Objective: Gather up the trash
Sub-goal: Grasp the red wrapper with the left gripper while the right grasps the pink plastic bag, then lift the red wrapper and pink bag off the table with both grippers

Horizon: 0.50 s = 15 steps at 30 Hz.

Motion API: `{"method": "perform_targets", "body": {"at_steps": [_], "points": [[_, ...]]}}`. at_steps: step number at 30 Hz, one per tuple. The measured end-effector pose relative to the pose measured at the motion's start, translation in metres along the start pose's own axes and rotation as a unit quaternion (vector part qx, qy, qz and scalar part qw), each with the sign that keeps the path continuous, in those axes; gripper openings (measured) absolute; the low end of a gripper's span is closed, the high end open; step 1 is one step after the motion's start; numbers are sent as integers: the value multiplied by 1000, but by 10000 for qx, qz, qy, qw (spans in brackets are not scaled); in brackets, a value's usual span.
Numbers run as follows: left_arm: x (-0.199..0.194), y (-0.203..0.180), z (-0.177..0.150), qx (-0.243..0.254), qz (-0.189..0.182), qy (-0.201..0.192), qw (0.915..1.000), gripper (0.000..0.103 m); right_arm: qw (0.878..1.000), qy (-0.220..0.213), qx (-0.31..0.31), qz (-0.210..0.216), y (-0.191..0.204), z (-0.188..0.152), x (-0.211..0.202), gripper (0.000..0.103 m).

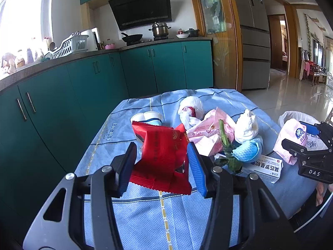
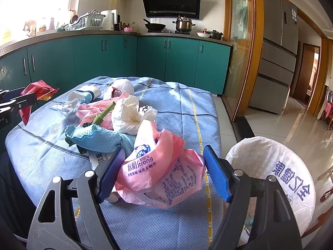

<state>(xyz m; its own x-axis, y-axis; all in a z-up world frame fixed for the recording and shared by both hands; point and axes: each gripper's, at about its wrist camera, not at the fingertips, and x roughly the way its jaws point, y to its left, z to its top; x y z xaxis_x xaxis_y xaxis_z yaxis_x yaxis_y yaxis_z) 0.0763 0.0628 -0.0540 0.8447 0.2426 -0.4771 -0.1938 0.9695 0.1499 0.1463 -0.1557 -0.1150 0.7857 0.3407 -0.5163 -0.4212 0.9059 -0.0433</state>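
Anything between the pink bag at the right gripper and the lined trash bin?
Nothing visible. The pink bag sits between the right gripper fingers, and the bin stands just beside the table's edge.

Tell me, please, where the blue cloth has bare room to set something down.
Bare cloth lies right of the crumpled white tissue, out to the table edge beside the lined bin. A near strip lies below the pink packet in the right claw. The middle, around the blue rag, is crowded.
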Motion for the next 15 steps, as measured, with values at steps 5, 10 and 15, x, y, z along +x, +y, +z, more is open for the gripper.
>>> {"method": "perform_targets", "body": {"at_steps": [5,10,15], "points": [[-5,-1,2,-2,2,-93,10000,51,10000,-39,1,11,0,0,-2,76],[-8,-3,4,-2,-12,-158,9999,51,10000,-62,0,13,1,1,-3,76],[-11,-3,6,-10,-18,-205,9998,51,9999,-106,1,27,1,1,-5,76]]}}
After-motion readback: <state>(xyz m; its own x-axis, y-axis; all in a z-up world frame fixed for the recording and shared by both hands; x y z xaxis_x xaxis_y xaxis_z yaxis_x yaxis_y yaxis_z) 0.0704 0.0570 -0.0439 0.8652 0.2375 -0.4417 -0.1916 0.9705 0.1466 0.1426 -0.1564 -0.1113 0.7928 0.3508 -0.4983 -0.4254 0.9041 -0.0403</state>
